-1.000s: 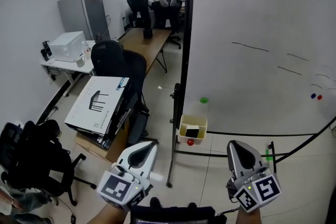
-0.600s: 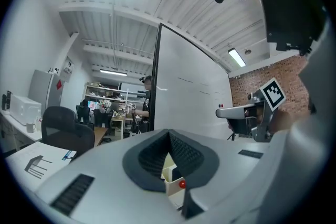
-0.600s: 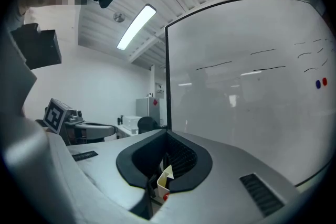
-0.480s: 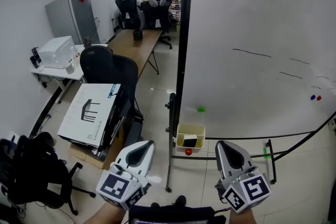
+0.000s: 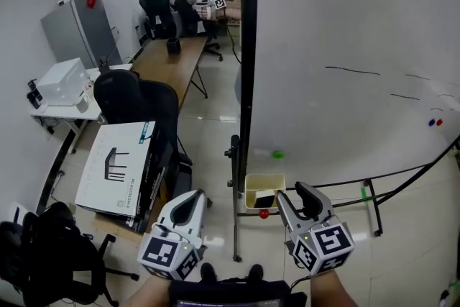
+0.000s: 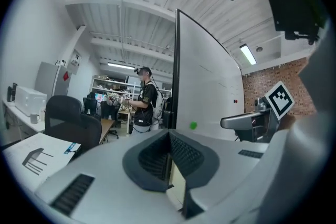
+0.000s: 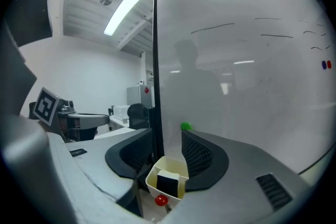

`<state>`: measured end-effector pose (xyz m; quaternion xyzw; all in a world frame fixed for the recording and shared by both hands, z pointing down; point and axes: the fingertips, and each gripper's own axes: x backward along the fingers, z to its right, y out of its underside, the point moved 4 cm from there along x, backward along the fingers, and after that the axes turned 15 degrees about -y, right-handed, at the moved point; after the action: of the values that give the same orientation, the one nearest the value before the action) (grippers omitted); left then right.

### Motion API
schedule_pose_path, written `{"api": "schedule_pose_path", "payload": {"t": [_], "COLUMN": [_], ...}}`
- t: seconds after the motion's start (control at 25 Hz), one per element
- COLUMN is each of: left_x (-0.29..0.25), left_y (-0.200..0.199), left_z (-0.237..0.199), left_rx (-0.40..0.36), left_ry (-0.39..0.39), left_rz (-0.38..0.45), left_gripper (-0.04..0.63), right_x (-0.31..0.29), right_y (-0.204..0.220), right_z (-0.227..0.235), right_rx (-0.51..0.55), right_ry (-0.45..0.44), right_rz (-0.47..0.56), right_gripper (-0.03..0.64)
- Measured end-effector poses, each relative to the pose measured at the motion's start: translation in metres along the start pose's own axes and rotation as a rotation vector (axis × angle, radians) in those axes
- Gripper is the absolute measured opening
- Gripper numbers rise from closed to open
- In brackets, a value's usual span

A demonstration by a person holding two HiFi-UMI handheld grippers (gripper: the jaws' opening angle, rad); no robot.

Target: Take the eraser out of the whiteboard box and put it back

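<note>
**Head view.**
- Whiteboard box (image 5: 251, 187): cream, open-topped, hung on the stand under the whiteboard (image 5: 345, 47) at its dark left edge.
- Eraser (image 5: 264, 200): dark block lying inside the box.
- Red ball (image 5: 264, 213): just below the box. Green magnet (image 5: 278, 154): above it, on the board.
- Pale tiled floor (image 5: 215, 133): open to the left of the box. A flat carton (image 5: 115, 169) and an office chair (image 5: 136, 97) stand farther left.
- Right gripper (image 5: 296, 196): just right of the box.
- Left gripper (image 5: 188, 205): left of the box, apart from it.

**Left gripper view.**
- Left gripper (image 6: 169, 136): jaws together, nothing between them.

**Right gripper view.**
- Right gripper (image 7: 167, 134): jaws apart and opening, pads pressing on nothing.
- Box (image 7: 152, 174) and eraser (image 7: 168, 183): seen through the gap, beyond the jaws.
</note>
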<state>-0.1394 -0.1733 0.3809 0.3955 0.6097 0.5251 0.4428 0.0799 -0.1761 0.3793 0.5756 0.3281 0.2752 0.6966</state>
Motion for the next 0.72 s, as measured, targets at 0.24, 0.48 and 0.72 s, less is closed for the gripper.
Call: {"api": "schedule_pose_path", "payload": {"t": [0.24, 0.48, 0.72], "left_x": [-0.028, -0.039, -0.043], "left_y": [0.039, 0.069, 0.081], "left_z": [-0.03, -0.04, -0.044], "left_rx": [-0.032, -0.041, -0.051], "left_ry": [0.033, 0.086, 0.114], "left_rz": [-0.047, -0.113, -0.145], "left_gripper": [0.028, 0.028, 0.028], "right_x": [-0.047, -0.066, -0.08], "right_y": [0.068, 0.116, 0.139], "right_z": [0.011, 0.013, 0.015], "right_rx": [-0.083, -0.109, -0.129], "right_ry": [0.124, 0.191, 0.213], "right_rz": [-0.109, -0.202, -0.231], "right_gripper": [0.334, 0.348, 0.359]}}
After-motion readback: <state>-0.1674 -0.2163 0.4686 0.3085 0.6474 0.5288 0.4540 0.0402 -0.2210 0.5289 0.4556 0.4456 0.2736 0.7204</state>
